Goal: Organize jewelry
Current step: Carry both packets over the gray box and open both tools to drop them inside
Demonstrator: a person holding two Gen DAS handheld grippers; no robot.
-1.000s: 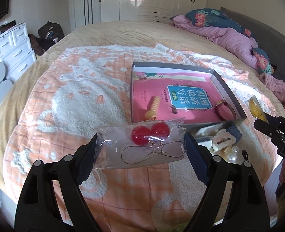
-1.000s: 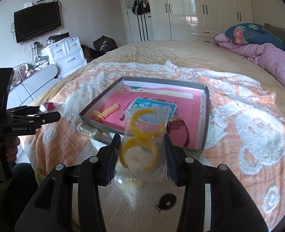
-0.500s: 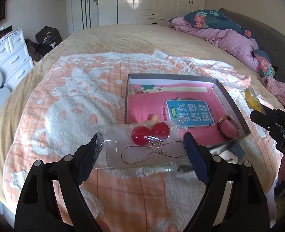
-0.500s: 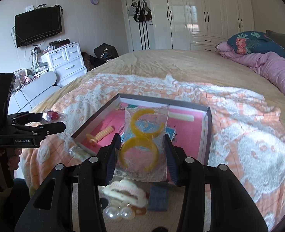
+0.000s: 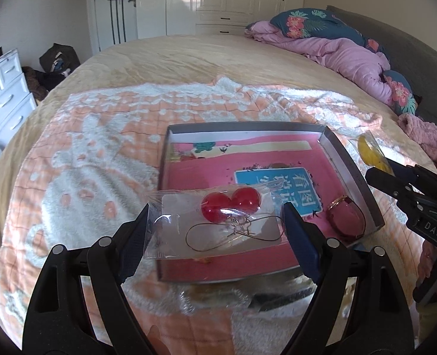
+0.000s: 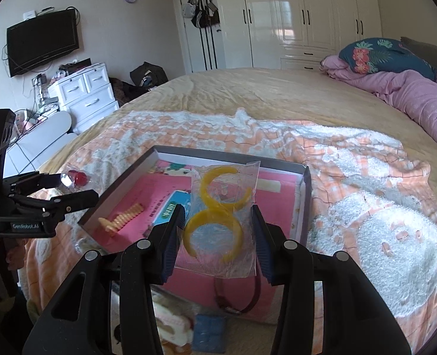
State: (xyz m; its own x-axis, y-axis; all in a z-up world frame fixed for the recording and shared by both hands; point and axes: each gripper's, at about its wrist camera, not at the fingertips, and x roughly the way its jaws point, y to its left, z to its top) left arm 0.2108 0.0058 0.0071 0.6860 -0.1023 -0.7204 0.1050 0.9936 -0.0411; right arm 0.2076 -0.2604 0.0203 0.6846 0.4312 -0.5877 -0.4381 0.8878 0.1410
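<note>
Above the pink-lined tray (image 5: 350, 159), each gripper's jaws pinch a clear packet: red ball earrings (image 5: 230, 202) left, yellow rings (image 6: 215, 216) right.

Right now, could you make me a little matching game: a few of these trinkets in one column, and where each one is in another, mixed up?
Things:
1. clear bag with red ball earrings
2. clear bag with yellow open hoops
3. cream spiral hair tie
4. dark red bangle

Places:
A. held in the right gripper
B. lying in the grey tray, near its right wall
C. held in the left gripper
D. lying in the tray's left part

Pairs: 1-C, 2-A, 3-D, 4-B
</note>
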